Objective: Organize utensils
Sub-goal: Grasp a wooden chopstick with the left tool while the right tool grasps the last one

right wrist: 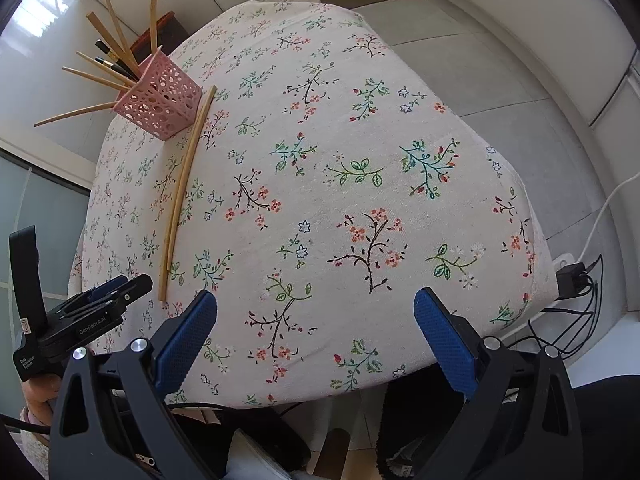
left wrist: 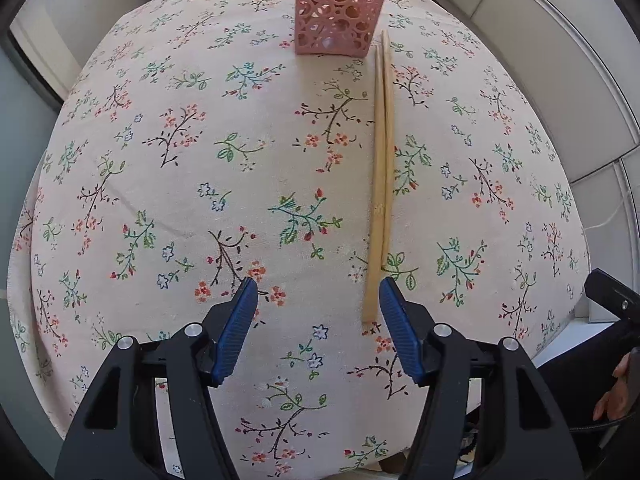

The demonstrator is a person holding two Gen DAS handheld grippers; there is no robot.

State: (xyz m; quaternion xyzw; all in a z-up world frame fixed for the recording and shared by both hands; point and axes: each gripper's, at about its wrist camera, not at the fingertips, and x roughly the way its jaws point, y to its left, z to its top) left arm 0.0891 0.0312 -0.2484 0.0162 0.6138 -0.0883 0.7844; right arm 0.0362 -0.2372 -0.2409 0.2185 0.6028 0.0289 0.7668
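While my left hand-held gripper (left wrist: 316,300) hangs with jaws apart and empty beside the near ends of two chopsticks (left wrist: 382,168) lying on the tabletop (left wrist: 160,184) below the pink holder (left wrist: 340,8), I judge I must shift right, then clamp them.

Left wrist cam: steep look down along its tool (left wrist: 318,294), close over the bench (left wrist: 168,184), pink basket (left wrist: 340,8) at top centre of frame. Right wrist cam: also steep down past its tool (right wrist: 316,310), sits further to the side, basket at upper left. Both views share the bench, basket and loose chopsticks (left wrist: 382,168); left tool shows at lower left of the right view.
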